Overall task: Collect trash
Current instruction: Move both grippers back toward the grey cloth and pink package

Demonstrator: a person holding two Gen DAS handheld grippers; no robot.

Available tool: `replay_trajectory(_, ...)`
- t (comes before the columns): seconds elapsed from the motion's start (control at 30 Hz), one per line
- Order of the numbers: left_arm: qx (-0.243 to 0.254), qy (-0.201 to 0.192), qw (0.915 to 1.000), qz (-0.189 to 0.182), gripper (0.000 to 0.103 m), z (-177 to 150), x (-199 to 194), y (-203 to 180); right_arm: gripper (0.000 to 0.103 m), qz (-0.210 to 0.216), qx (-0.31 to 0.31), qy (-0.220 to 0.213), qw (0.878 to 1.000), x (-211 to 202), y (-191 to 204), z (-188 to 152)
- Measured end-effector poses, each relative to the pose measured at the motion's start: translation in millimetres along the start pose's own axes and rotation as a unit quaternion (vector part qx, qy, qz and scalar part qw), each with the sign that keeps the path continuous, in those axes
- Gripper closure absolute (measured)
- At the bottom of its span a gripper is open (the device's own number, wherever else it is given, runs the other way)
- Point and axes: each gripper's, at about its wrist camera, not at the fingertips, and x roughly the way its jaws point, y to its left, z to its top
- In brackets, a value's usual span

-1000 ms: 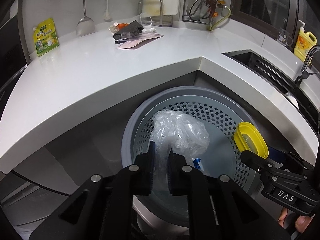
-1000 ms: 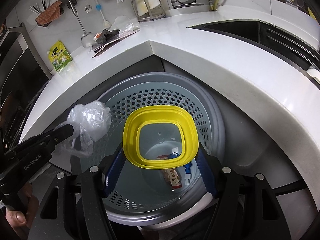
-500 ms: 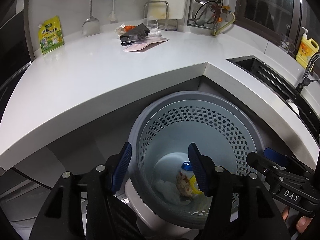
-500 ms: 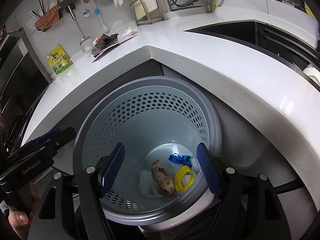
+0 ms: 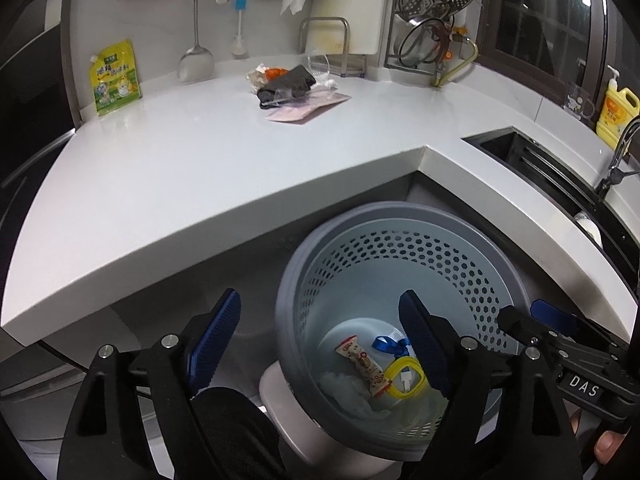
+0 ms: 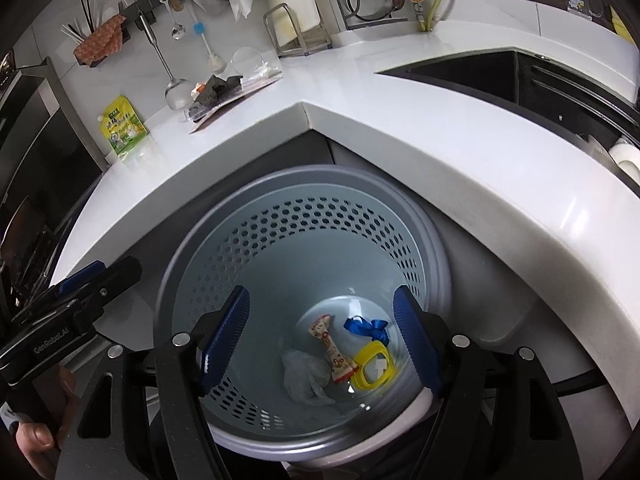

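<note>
A grey perforated trash bin [image 5: 500, 264] [image 6: 248, 248] stands on the floor under the counter corner. At its bottom lie a yellow lid [image 5: 404, 378] [image 6: 374, 364], a clear plastic bag [image 5: 348, 392] [image 6: 304, 374], a snack wrapper [image 5: 362, 362] [image 6: 332, 352] and a blue ribbon [image 5: 390, 346] [image 6: 366, 326]. My left gripper [image 5: 320, 340] is open and empty over the bin's left rim. My right gripper [image 6: 322, 336] is open and empty above the bin. A trash pile [image 5: 292, 88] [image 6: 224, 90] lies on the white counter [image 5: 200, 168] at the back.
A yellow-green pouch [image 5: 114, 78] [image 6: 124, 126] leans on the back wall. Utensils hang above it, with a dish rack [image 5: 432, 12] to the right. The sink [image 5: 560, 168] and a yellow soap bottle [image 5: 616, 114] are at the right.
My left gripper opened and dropped the plastic bag into the bin; my right gripper opened and dropped the yellow lid in. Both grippers then rose a little and stay open.
</note>
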Motion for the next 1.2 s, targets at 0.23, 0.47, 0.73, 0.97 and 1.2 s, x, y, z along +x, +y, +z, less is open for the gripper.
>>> replay_trajectory(0.23, -0.023, -0.028, 0.9993, 0.013, 0.015, 15, -15, 19, 0.032, 0.003, -0.006, -0.012, 1.000, -5, 4, 16)
replay_trajectory(0.47, -0.025, -0.050, 0.9981, 0.024, 0.009, 43, -21, 36, 0.031, 0.015, -0.003, -0.032, 0.999, -5, 12, 45)
replay_trajectory(0.73, -0.047, -0.062, 0.9963, 0.037, 0.008, 79, -5, 68, 0.029, 0.032, -0.040, -0.039, 0.998, 23, 56, 99)
replay_trajectory(0.97, -0.077, -0.064, 0.9933, 0.057, 0.008, 108, 14, 112, 0.029, 0.032, -0.065, -0.036, 0.997, 65, 106, 151)
replay_trajectory(1.2, -0.075, -0.070, 0.9919, 0.075, 0.008, 128, 24, 136, 0.029, 0.024, -0.069, -0.013, 0.997, 126, 148, 182)
